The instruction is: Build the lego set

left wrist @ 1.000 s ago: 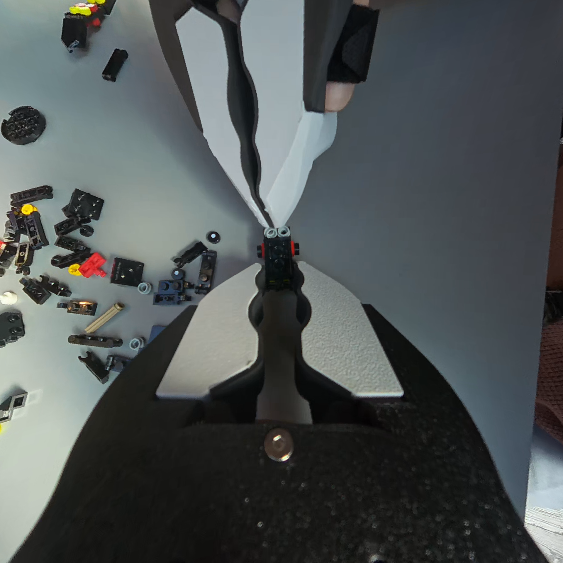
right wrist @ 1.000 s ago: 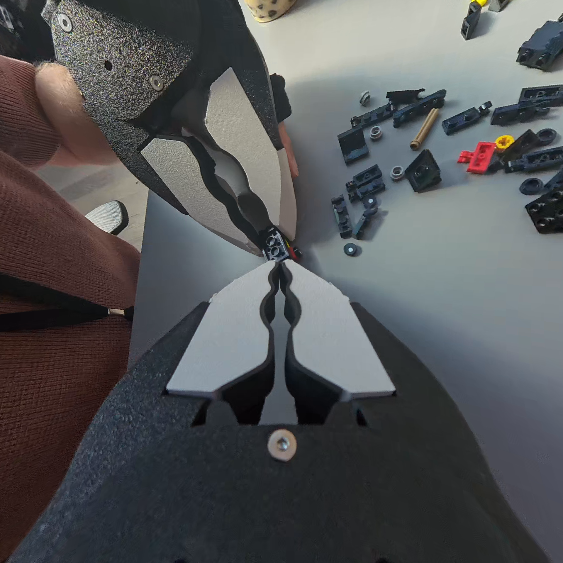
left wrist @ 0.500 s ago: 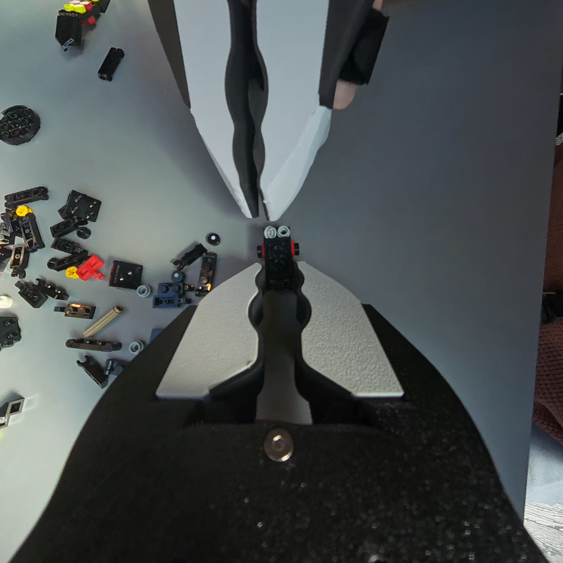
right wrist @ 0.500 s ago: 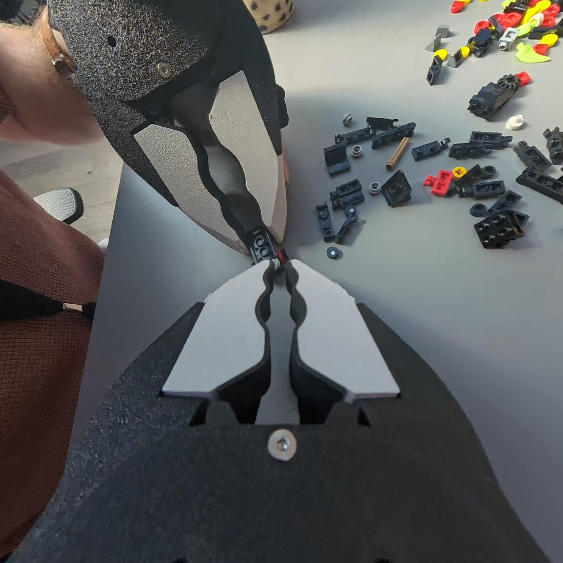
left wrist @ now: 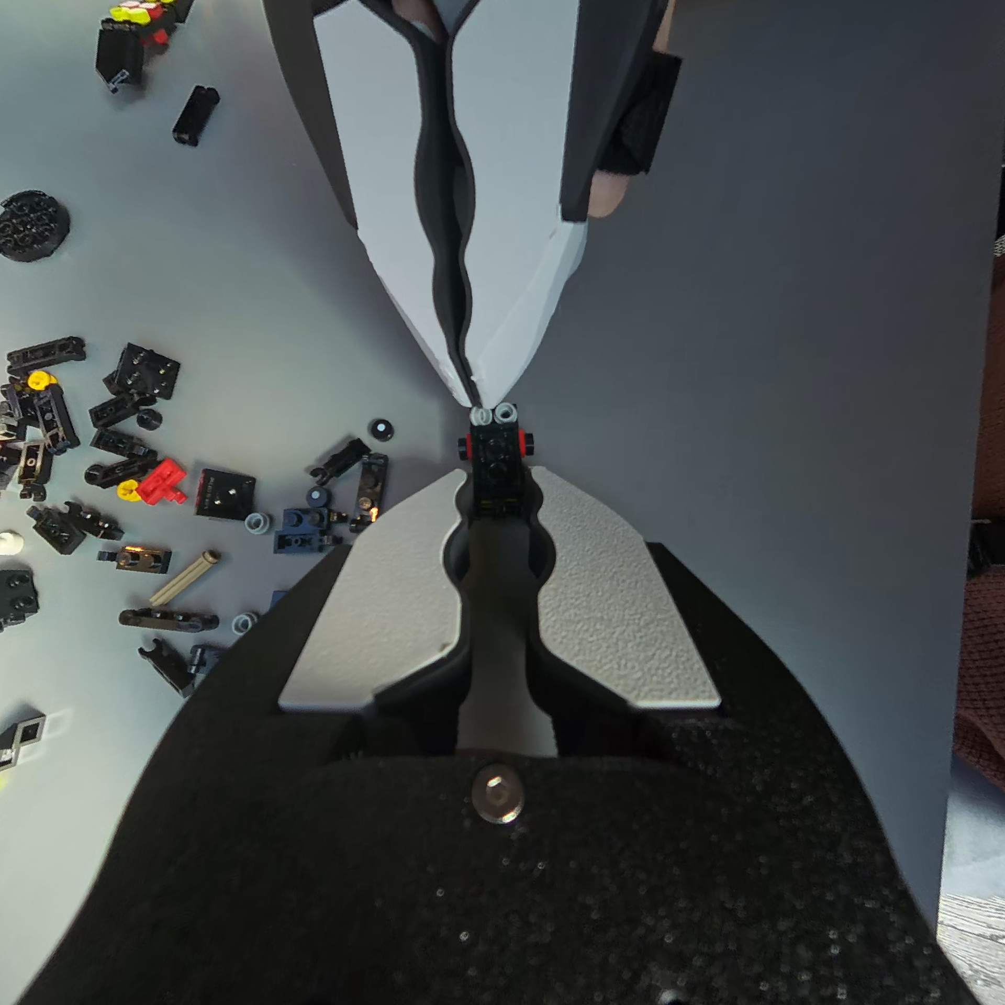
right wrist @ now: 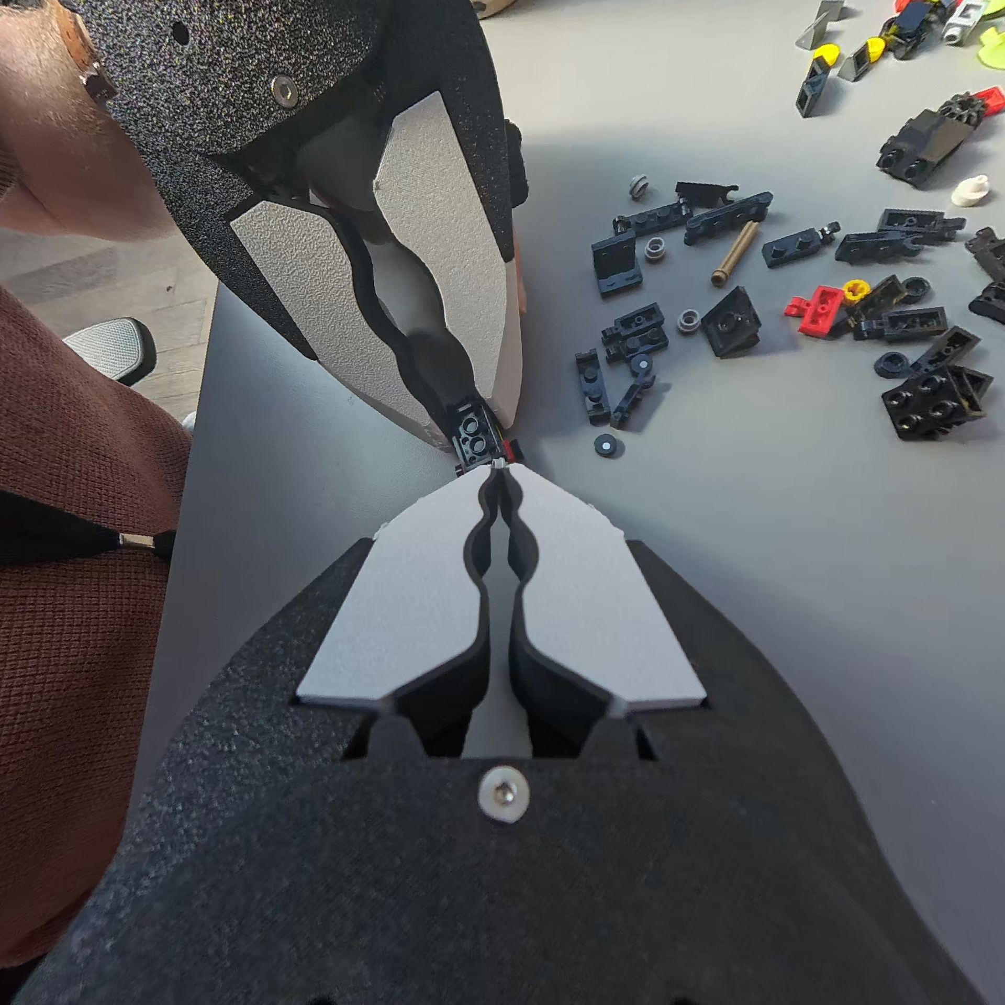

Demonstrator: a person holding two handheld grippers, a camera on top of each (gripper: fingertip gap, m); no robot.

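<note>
My left gripper [left wrist: 497,481] is shut on a small black lego assembly [left wrist: 495,462] with red side studs and two light grey round studs [left wrist: 506,413] on its far end. It holds the assembly above the grey table [left wrist: 761,380]. My right gripper [left wrist: 472,399] comes in from the top, shut, with its tips touching the left grey stud. I cannot tell whether it pinches the stud. In the right wrist view, my right gripper [right wrist: 497,469] meets the assembly [right wrist: 472,435], which is held by the left gripper [right wrist: 481,419].
Loose lego pieces lie on the table's left side, among them a red piece [left wrist: 160,483], a tan pin [left wrist: 185,577] and a black round plate [left wrist: 32,224]. They also show in the right wrist view [right wrist: 821,307]. The table edge [left wrist: 973,435] is at the right. A brown sleeve [right wrist: 65,489] is close. About 10 cm separates my left fingertips from the tan pin [left wrist: 185,577]. My right wrist view [right wrist: 735,250] looks at it from another angle.
My right gripper drew back from the grey studs with its jaws slightly apart, then came back to them and shut. The left gripper kept its hold on the assembly.
</note>
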